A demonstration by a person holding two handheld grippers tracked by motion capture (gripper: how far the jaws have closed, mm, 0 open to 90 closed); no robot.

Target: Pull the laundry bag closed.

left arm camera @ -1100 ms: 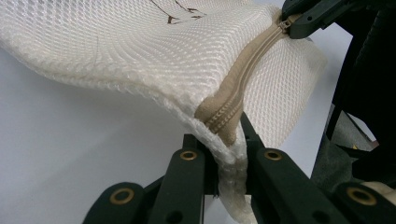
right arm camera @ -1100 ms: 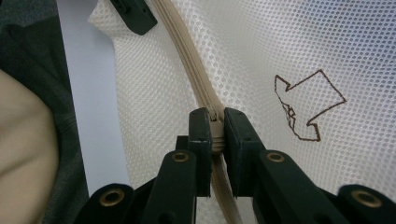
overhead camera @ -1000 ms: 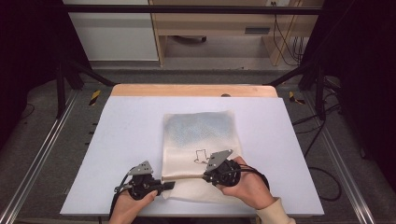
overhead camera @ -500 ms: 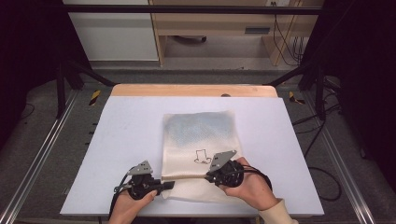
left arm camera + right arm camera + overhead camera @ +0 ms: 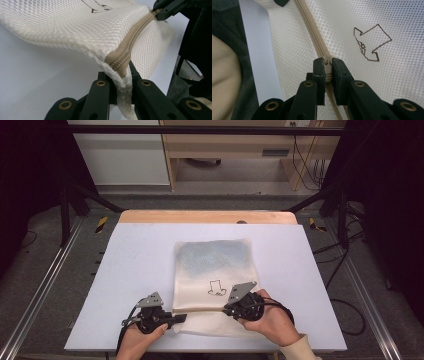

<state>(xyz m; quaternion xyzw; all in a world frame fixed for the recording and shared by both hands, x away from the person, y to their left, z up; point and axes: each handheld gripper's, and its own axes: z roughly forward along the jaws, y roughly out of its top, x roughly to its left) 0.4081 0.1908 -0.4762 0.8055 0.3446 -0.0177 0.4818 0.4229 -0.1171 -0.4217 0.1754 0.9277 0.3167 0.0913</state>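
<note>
Mesh bag (image 5: 214, 270) lies flat, centre-right on the white table (image 5: 135, 265), its near end close to the table's front edge. Beige zipper (image 5: 130, 42) runs across the bag near that end.

Left gripper (image 5: 172, 319) is clenched on the zipper's left end at the bag's side edge; that corner is lifted off the table. Right gripper (image 5: 327, 65) is clamped on what looks like the zipper pull, view is tight there.

Open table left of the bag and beyond it up to the wooden strip (image 5: 207, 216). Right of the bag there's less margin before the table edge.
</note>
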